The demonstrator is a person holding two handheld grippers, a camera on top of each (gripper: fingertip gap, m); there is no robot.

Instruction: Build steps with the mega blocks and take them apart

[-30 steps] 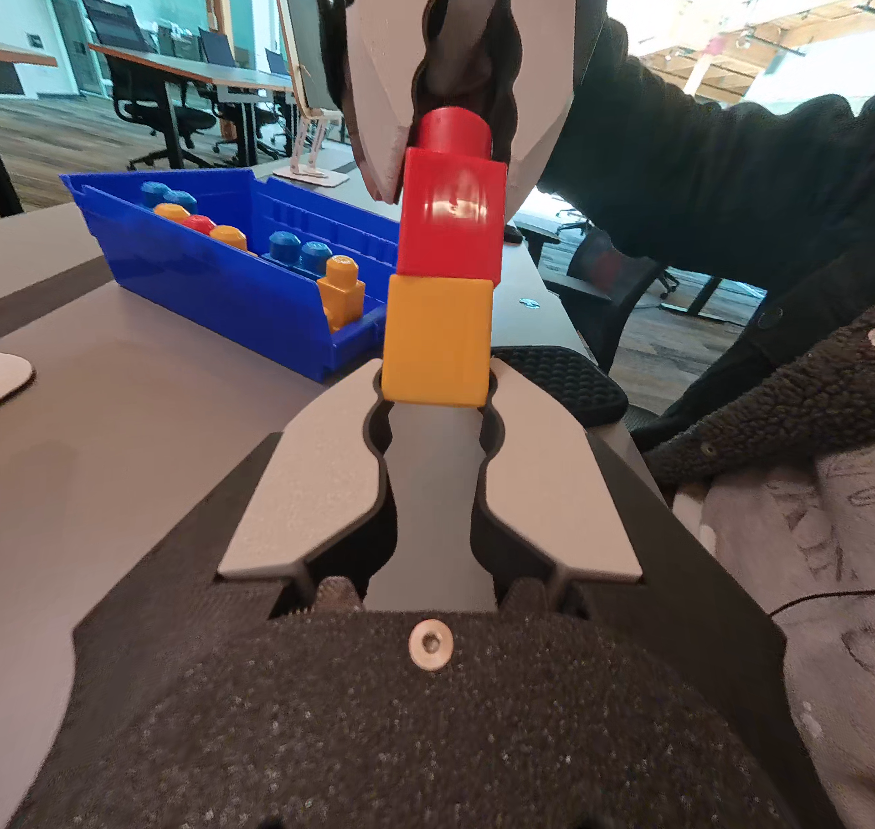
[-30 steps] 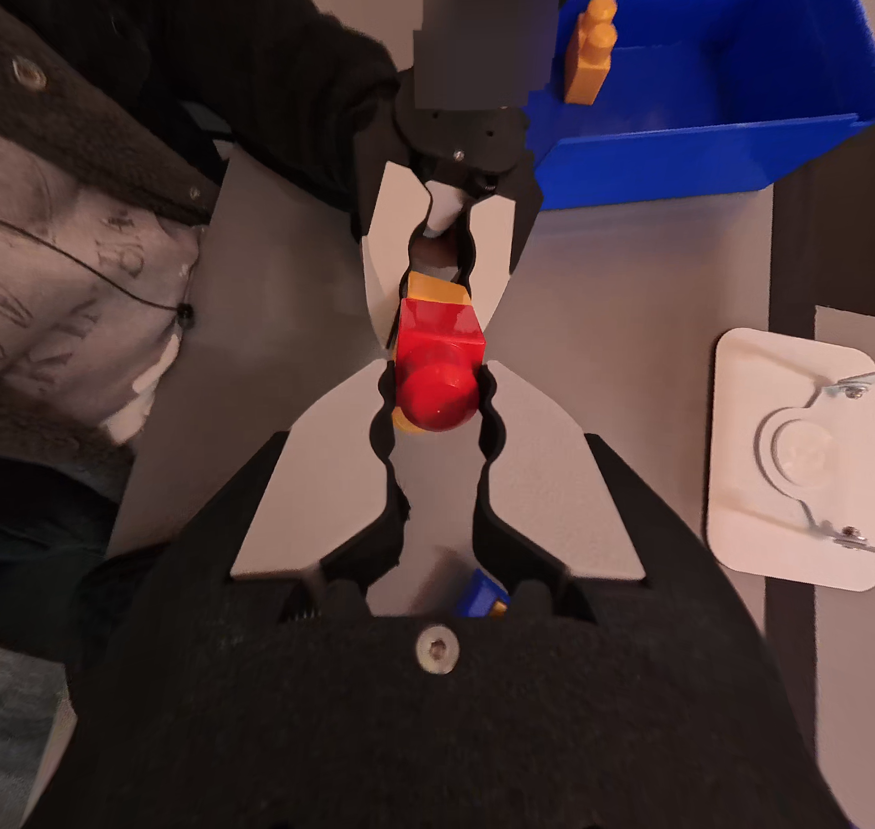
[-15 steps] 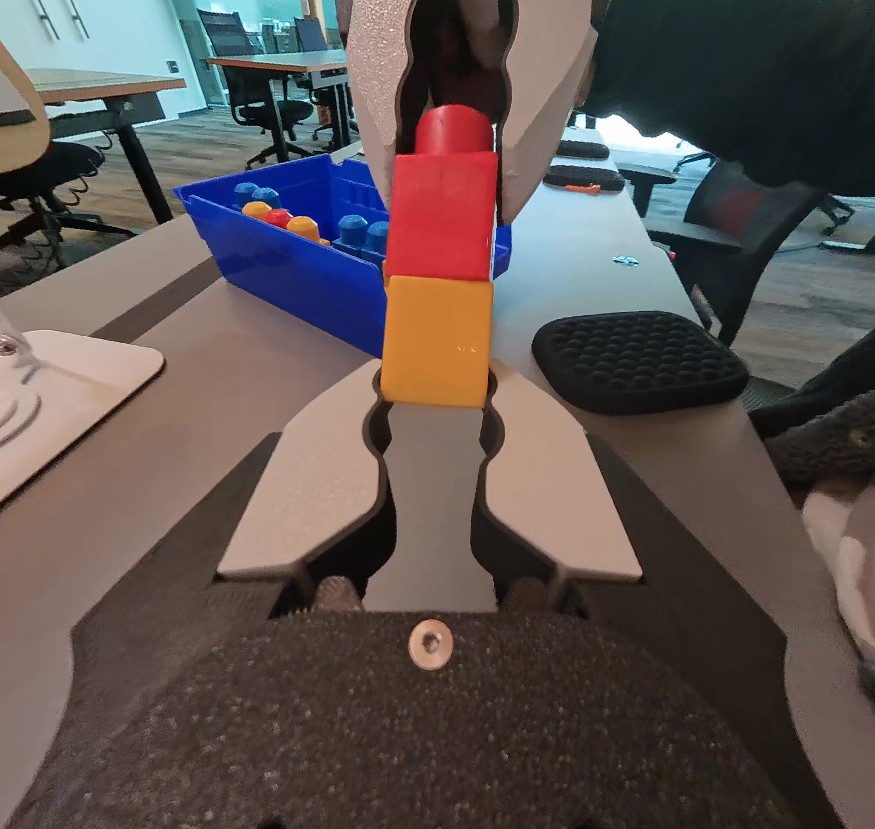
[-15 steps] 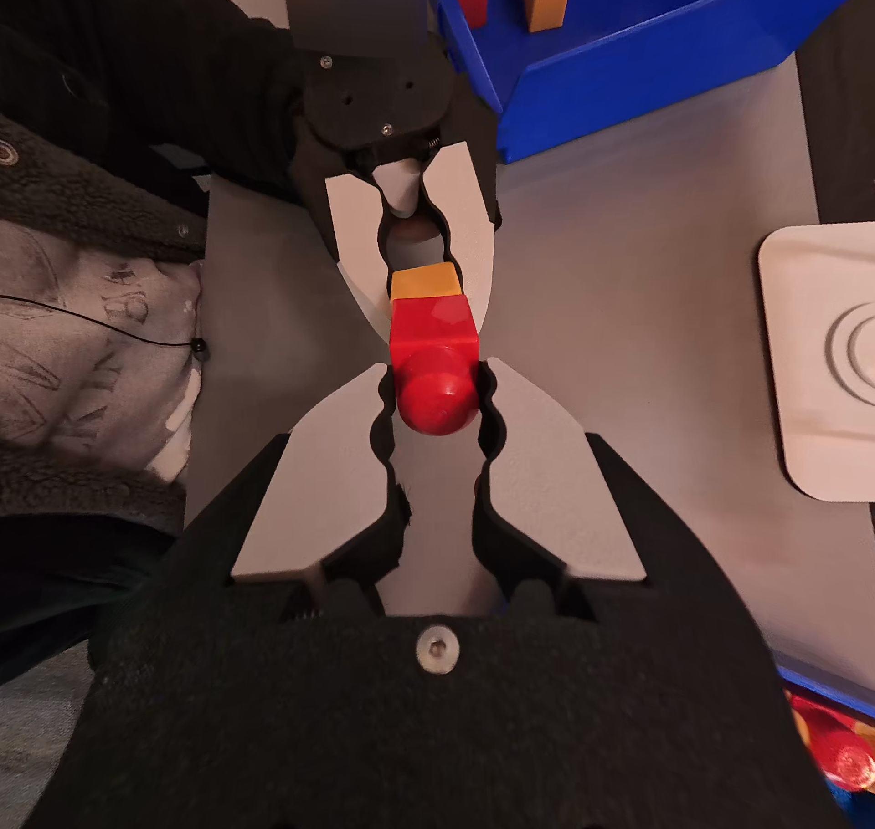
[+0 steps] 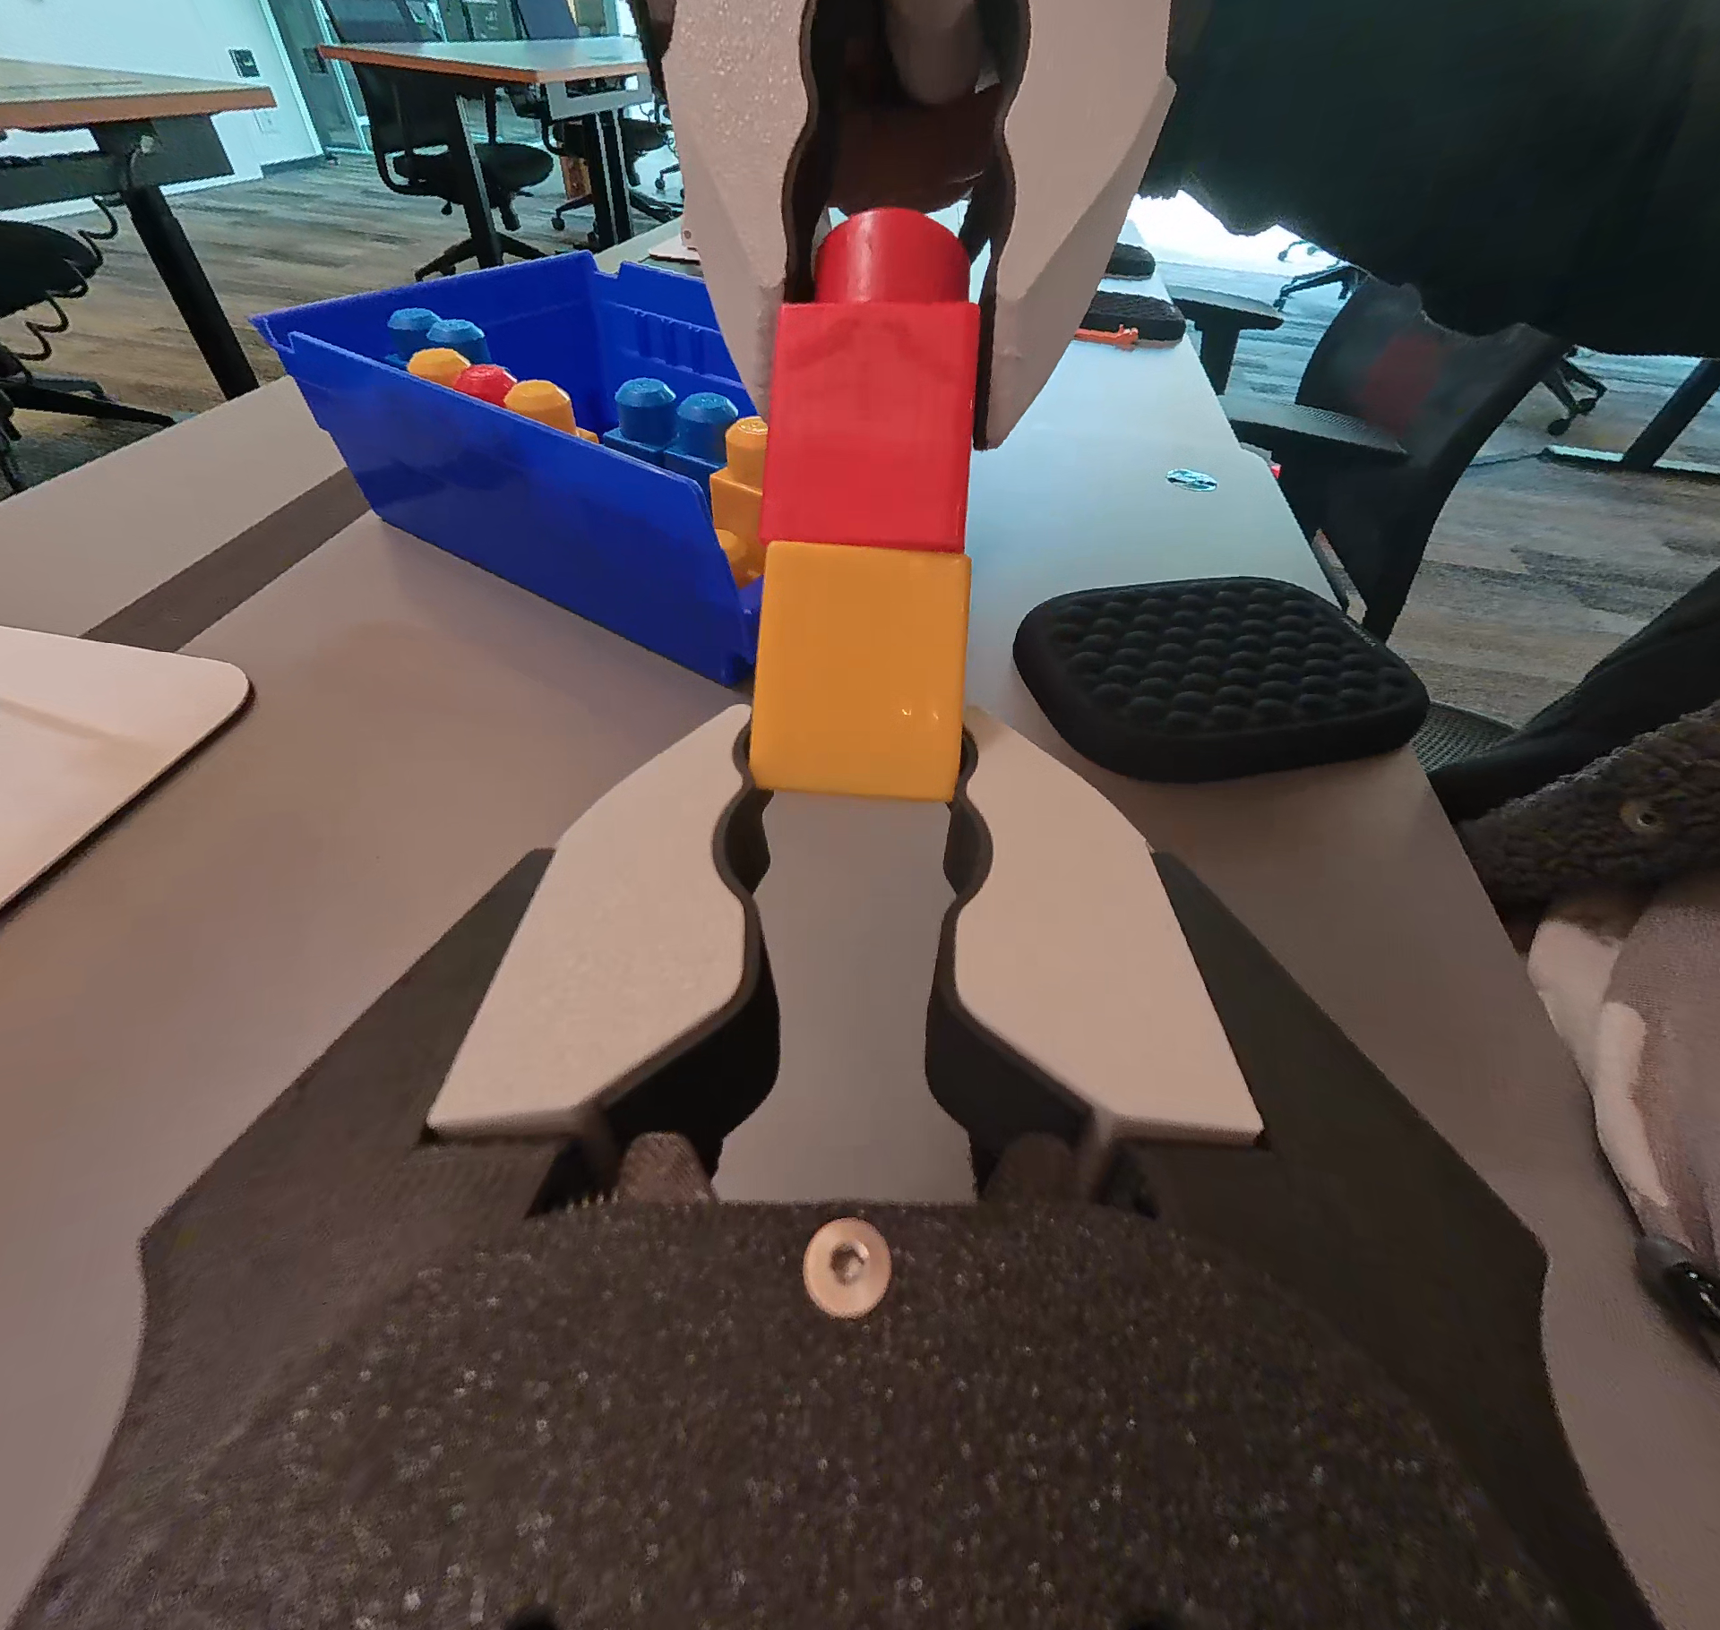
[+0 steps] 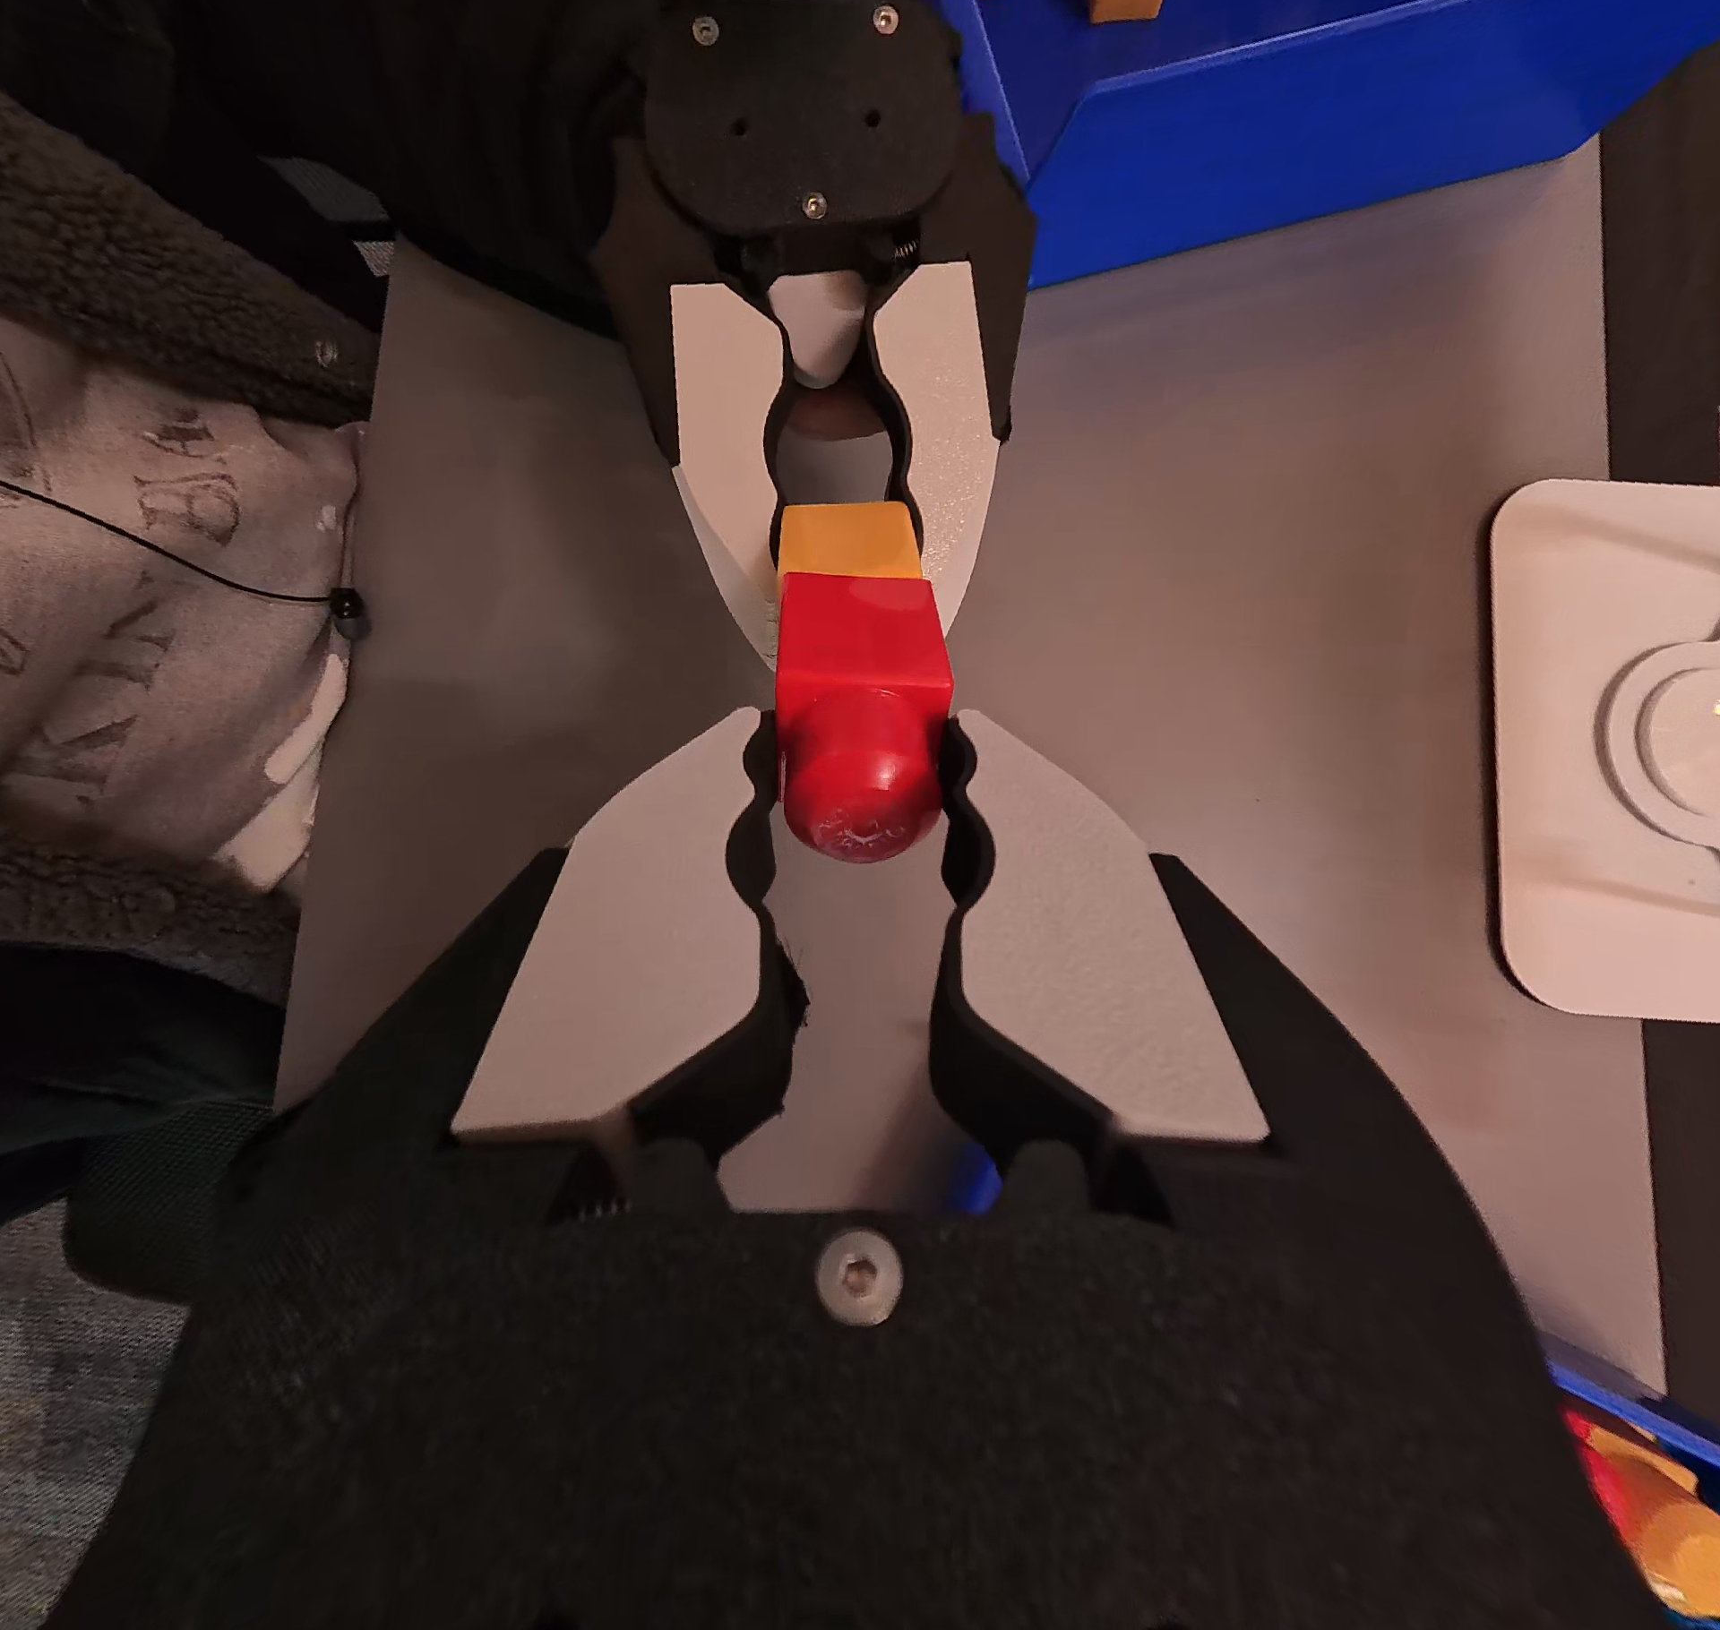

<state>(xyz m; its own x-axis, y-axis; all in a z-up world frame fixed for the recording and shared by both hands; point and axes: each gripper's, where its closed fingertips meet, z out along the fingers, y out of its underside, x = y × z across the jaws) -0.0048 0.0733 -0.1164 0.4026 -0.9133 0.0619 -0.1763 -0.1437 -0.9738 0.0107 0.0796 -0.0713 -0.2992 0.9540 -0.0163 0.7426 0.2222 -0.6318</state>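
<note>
A red block (image 5: 866, 431) sits stacked on a yellow block (image 5: 856, 669), held above the grey table. My left gripper (image 5: 856, 748) is shut on the yellow block at its lower end. My right gripper (image 5: 884, 357) comes down from above and is shut on the red block around its stud. In the right wrist view the red block (image 6: 861, 655) and its stud sit between my right gripper's (image 6: 856, 748) fingertips, with the yellow block (image 6: 842, 538) beyond it in the left gripper (image 6: 842, 562).
A blue bin (image 5: 521, 478) with several blue, yellow and red blocks stands behind the stack; it also shows in the right wrist view (image 6: 1303, 124). A black dimpled pad (image 5: 1219, 683) lies right. A white plate (image 5: 84, 748) lies left. A person's sleeve (image 5: 1489, 97) is at upper right. Some 5 centimeters of space lies between my two pairs of fingers. From the left gripper's tips to the white plate (image 5: 84, 748) is close to 30 centimeters.
Both grippers kept their hold on the joined blocks. The pair has swung relative to the table, so the bin sits farther left behind the stack and the pad shows fully.
</note>
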